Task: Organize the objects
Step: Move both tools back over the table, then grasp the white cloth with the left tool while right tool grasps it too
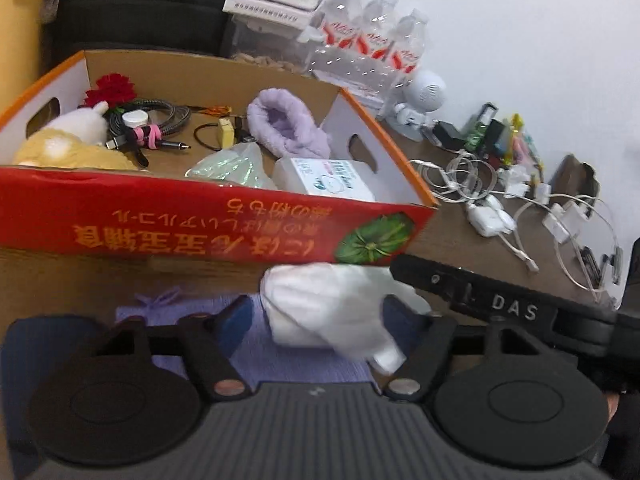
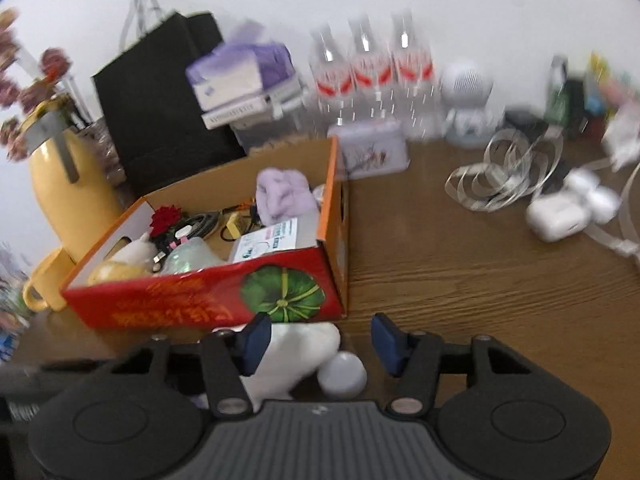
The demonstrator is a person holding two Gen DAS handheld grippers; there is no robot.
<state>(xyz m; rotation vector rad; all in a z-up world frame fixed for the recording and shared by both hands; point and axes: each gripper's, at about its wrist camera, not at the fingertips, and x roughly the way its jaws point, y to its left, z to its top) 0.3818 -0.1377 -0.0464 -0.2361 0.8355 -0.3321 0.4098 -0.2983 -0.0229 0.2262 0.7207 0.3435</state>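
With both claws spread and gripping nothing, you'll want your left gripper [image 1: 316, 328] and right gripper [image 2: 320, 344] to pinch that white cloth [image 1: 332, 308] at lower center evenly, then clear the red box [image 1: 200, 216] wall.

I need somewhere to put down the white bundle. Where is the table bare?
Bare wood lies right of the box, between it and the white cables. Inside the box is crowded, as is the back by the bottles.
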